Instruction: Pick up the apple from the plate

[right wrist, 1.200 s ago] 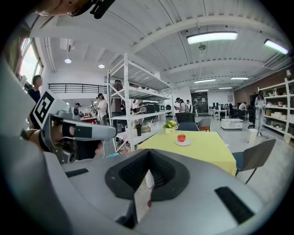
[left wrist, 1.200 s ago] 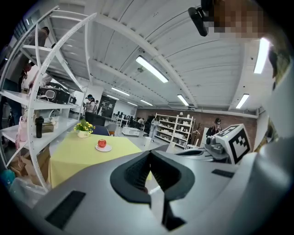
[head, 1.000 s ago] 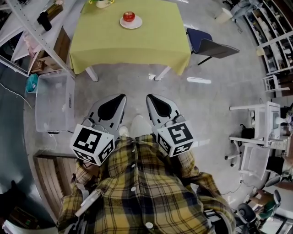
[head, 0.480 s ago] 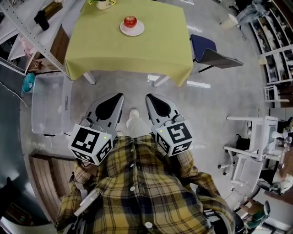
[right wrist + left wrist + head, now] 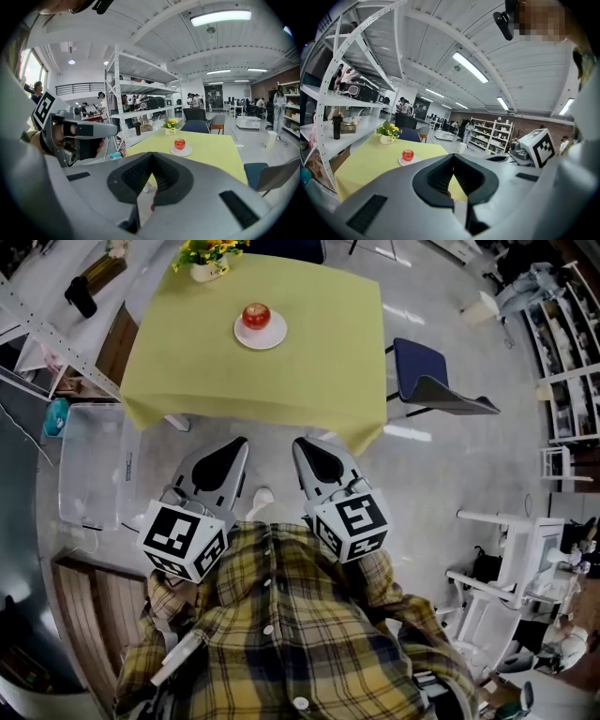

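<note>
A red apple (image 5: pixel 256 315) sits on a small white plate (image 5: pixel 262 334) on the far half of a yellow-green table (image 5: pixel 253 371). Both grippers are held side by side in front of the person's plaid shirt, short of the table's near edge. My left gripper (image 5: pixel 232 443) is shut and empty, and so is my right gripper (image 5: pixel 301 443). From the left gripper view the apple (image 5: pixel 408 154) lies ahead to the left of the jaws (image 5: pixel 452 158). In the right gripper view the apple (image 5: pixel 179 143) and plate (image 5: pixel 181 151) lie ahead, slightly right of the jaws (image 5: pixel 152 160).
A pot of yellow flowers (image 5: pixel 208 259) stands at the table's far left corner. A blue chair (image 5: pixel 427 381) is at the table's right side. A clear plastic bin (image 5: pixel 89 465) and a metal shelf rack (image 5: pixel 56 306) stand on the left, white furniture (image 5: pixel 511 568) on the right.
The person has walked forward: the table, plate and apple have come closer, and both shut grippers now reach nearly to the table's front edge.
</note>
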Demonstrator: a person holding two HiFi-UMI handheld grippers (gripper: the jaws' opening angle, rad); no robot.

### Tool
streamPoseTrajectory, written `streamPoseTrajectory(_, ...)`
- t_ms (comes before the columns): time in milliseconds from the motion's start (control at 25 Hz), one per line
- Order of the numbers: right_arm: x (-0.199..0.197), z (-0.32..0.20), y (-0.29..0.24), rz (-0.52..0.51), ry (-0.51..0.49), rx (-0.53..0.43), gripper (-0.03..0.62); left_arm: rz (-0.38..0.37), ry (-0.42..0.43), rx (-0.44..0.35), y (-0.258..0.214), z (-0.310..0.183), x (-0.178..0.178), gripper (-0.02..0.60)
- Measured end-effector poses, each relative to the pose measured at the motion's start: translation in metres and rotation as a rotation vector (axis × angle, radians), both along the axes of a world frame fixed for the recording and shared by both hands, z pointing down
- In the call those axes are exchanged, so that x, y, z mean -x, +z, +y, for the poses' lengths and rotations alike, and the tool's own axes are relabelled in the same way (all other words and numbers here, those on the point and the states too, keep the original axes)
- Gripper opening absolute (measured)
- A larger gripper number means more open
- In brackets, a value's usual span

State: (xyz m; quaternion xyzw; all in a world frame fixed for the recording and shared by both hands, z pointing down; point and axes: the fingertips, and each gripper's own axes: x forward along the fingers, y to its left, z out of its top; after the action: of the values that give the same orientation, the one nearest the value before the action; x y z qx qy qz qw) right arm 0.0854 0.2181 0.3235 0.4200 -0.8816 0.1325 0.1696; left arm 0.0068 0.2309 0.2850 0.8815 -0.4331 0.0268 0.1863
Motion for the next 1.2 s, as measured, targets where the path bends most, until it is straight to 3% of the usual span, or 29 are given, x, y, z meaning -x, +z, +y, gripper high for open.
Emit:
streamPoseTrajectory(360,-0.031,-0.039,0.008,-0.013,-0.032,0.025,-0.003,-0.022,-0.038,0.004,-0.001,-0.036,-0.027,0.008)
streamPoseTrajectory(640,-0.03,-0.057,0.016,-0.019,-0.028,0.044,-0.003,-0.027,-0.012,0.012,0.003,-0.061,-0.033,0.007)
streamPoseTrajectory(920,-0.021,-0.108,0.022,-0.003,0.009,0.045,-0.003,-0.022,0.029,0.01,0.008,-0.115,-0.023,0.007)
streamPoseTrajectory(1200,0.008,-0.184,0.024,0.046,0.031,0.046,-0.003,-0.023,0.079,0.0,0.005,-0.2,0.003,0.008)
